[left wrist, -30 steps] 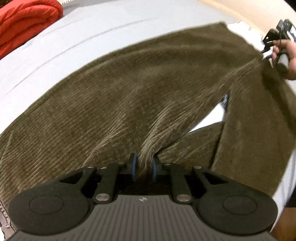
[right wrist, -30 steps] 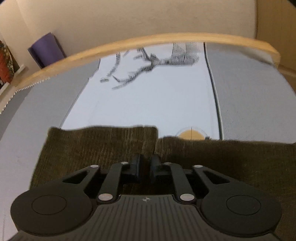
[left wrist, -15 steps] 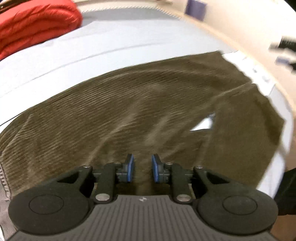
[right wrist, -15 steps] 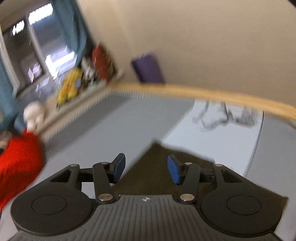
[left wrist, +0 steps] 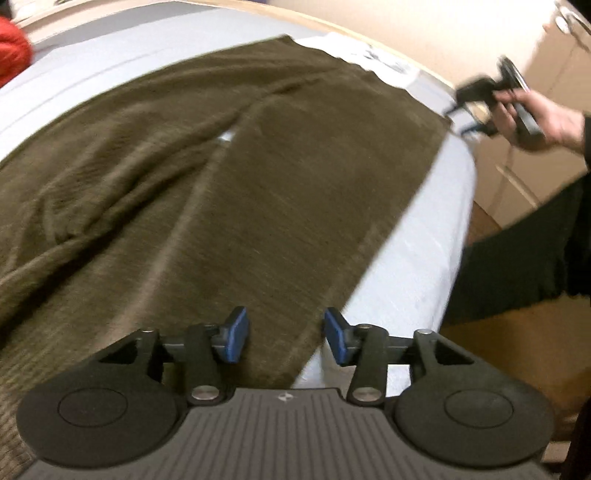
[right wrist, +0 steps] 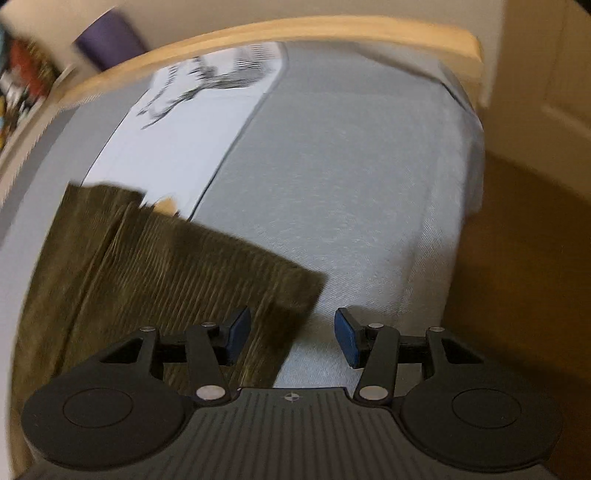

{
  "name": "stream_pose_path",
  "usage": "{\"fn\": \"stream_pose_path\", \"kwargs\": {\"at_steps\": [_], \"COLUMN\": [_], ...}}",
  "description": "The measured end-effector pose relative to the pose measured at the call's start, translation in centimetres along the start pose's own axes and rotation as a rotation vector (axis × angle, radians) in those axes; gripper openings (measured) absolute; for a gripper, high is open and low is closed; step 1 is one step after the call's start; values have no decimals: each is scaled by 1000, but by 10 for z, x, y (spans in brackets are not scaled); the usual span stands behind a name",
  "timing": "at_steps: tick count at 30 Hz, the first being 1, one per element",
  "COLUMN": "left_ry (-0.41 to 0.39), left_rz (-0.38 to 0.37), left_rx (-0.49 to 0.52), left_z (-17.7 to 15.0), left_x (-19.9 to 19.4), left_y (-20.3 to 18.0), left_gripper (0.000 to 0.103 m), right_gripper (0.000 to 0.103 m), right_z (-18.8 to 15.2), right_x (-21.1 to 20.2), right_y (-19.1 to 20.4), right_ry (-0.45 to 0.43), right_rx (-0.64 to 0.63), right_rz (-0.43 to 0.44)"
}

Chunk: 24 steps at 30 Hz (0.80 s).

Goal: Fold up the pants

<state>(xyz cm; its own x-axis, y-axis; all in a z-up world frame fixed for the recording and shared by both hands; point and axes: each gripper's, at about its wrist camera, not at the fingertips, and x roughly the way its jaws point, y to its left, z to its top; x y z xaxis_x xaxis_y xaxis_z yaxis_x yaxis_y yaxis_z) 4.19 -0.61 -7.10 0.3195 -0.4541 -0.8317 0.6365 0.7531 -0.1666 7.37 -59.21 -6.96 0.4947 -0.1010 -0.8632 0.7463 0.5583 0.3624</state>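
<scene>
Brown corduroy pants (left wrist: 229, 177) lie spread on the grey bed, legs side by side, with a wrinkled left leg. My left gripper (left wrist: 286, 338) is open and empty, hovering above the near right edge of the pants. My right gripper (right wrist: 291, 338) is open and empty above the corner of the pants' leg end (right wrist: 177, 269). The right gripper also shows in the left wrist view (left wrist: 495, 96), held in a hand beyond the far right corner of the pants.
The grey bed sheet (right wrist: 351, 166) ends at a wooden frame (right wrist: 295, 29). A white patterned cloth (right wrist: 192, 107) lies past the pants. A red blanket (left wrist: 11, 51) sits at the far left. The floor (right wrist: 524, 240) drops off on the right.
Both grippers let go of the pants and opened. The pants now lie flat. Both grippers moved to the right edge of the pants.
</scene>
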Motion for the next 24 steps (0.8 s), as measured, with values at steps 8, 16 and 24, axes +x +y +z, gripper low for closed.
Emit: {"fn": "stream_pose_path", "kwargs": {"at_steps": [8, 16, 24], "left_ry": [45, 76, -39], "left_rz": [125, -41, -70], "left_rx": [121, 185, -44], "left_z": [-6, -1, 2], "left_x": [21, 18, -8], "left_y": [-25, -53, 3], "left_gripper": [20, 26, 47], "right_gripper": [9, 9, 46], "right_z": [-12, 3, -9], "right_x": [14, -14, -47], "right_y": [32, -7, 36], "right_ry": [-15, -125, -279], "right_rx": [-219, -25, -161], "right_rz": [-66, -253, -152]}}
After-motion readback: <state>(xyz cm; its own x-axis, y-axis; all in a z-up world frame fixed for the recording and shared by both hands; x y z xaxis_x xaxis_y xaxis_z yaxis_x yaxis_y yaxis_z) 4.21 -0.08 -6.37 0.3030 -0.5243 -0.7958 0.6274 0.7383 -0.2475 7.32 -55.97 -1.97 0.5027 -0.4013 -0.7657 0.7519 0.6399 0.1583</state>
